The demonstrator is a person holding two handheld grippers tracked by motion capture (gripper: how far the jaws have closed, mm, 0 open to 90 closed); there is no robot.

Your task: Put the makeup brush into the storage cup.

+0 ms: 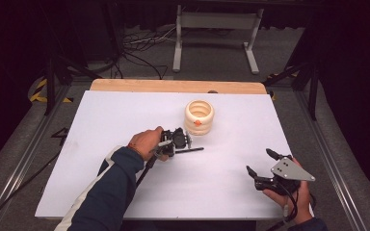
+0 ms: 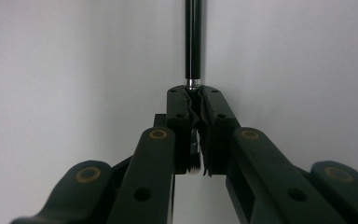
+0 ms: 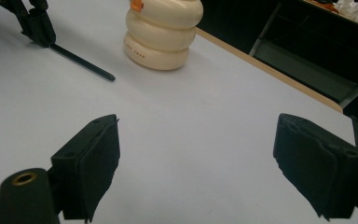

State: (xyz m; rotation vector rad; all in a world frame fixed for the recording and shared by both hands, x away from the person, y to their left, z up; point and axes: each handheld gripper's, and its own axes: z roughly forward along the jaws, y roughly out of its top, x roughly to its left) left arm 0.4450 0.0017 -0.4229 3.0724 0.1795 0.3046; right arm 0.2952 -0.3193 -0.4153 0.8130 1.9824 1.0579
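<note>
A thin black pen point(image 1: 192, 150) lies level just above the white table, pointing right. My left gripper point(image 1: 177, 151) is shut on its left end. In the left gripper view the pads point(image 2: 214, 116) press on the pen's silver end, and the black shaft point(image 2: 193, 37) runs straight ahead from the left gripper point(image 2: 196, 98). A cream ribbed holder point(image 1: 199, 117) with an orange spot stands upright just beyond the pen. My right gripper point(image 1: 259, 160) rests near the table's front right, open, with nothing between its fingers. The right gripper point(image 3: 196, 158) looks toward the holder point(image 3: 163, 32), the pen point(image 3: 81, 63) and the left gripper point(image 3: 39, 25).
The white table top point(image 1: 125, 110) has a wooden strip point(image 1: 173, 86) along its far edge. Behind it, on the grey floor, stand a metal frame point(image 1: 217, 29) and loose cables point(image 1: 139, 45). Dark surroundings close in on both sides.
</note>
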